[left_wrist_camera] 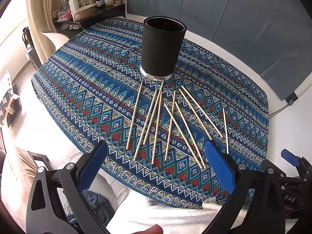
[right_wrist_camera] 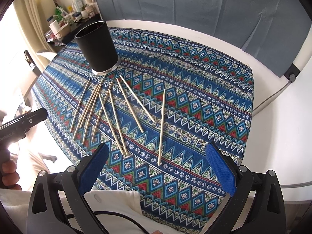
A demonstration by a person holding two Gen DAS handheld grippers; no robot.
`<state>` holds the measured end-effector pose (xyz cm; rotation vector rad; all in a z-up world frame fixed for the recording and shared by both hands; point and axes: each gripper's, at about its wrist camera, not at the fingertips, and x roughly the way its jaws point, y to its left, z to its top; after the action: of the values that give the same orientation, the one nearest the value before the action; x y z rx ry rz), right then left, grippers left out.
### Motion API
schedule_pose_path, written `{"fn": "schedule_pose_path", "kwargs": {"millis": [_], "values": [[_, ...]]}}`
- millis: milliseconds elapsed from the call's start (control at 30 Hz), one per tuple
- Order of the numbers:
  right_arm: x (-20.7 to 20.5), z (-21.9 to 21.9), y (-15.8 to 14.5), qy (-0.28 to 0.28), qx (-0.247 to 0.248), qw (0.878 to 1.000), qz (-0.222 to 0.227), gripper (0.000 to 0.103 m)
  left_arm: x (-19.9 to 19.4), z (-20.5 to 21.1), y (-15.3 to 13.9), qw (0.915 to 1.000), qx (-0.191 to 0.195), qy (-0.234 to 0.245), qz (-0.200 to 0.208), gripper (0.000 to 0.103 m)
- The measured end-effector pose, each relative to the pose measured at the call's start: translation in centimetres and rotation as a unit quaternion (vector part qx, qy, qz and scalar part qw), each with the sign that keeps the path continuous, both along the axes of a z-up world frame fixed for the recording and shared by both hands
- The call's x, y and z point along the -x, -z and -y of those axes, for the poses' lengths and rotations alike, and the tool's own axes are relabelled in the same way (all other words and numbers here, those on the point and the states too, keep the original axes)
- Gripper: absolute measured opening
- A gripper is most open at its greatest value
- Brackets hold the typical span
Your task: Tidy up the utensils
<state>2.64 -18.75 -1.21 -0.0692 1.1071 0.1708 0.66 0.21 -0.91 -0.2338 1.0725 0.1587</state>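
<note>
Several pale wooden chopsticks (left_wrist_camera: pixel 171 124) lie fanned out on a blue patterned cloth (left_wrist_camera: pixel 81 89), in front of a tall black cup (left_wrist_camera: pixel 162 46) with a silver base. The cup looks empty. My left gripper (left_wrist_camera: pixel 156 156) is open and empty, hovering over the near ends of the chopsticks. In the right wrist view the chopsticks (right_wrist_camera: pixel 117 115) and the cup (right_wrist_camera: pixel 96 48) sit to the upper left. My right gripper (right_wrist_camera: pixel 157 159) is open and empty above the near end of one lone chopstick (right_wrist_camera: pixel 161 126).
The cloth covers a white table (right_wrist_camera: pixel 273 136) against a grey-blue padded wall. A cluttered dark shelf (left_wrist_camera: pixel 85 5) with jars and a mug stands at the far left. The right gripper's body (left_wrist_camera: pixel 292 175) shows at the left wrist view's right edge.
</note>
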Motion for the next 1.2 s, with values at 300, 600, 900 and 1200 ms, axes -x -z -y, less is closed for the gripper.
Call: {"fn": "schedule_pose_path", "kwargs": {"millis": [300, 600, 900, 1200], "values": [[-0.5, -0.3, 0.3, -0.003, 0.006, 1.0, -0.007, 0.095, -1.1, -0.8, 0.6, 0.9998, 0.014, -0.003, -0.014, 0.097], [-2.0, -0.5, 1.0, -0.002, 0.02, 1.0, -0.024, 0.095, -3.2, -2.1, 1.3, 0.9995, 0.016, -0.009, -0.024, 0.097], [-4.6, -0.6, 2.2, 0.001, 0.045, 0.998, -0.039, 0.095, -5.7, -3.1, 2.8, 0.9986, 0.02, -0.005, -0.049, 0.097], [-7.4, -0.8, 5.2, 0.006, 0.068, 0.995, -0.075, 0.095, -7.9, -4.6, 5.9, 0.996, -0.017, -0.005, -0.088, 0.097]]}}
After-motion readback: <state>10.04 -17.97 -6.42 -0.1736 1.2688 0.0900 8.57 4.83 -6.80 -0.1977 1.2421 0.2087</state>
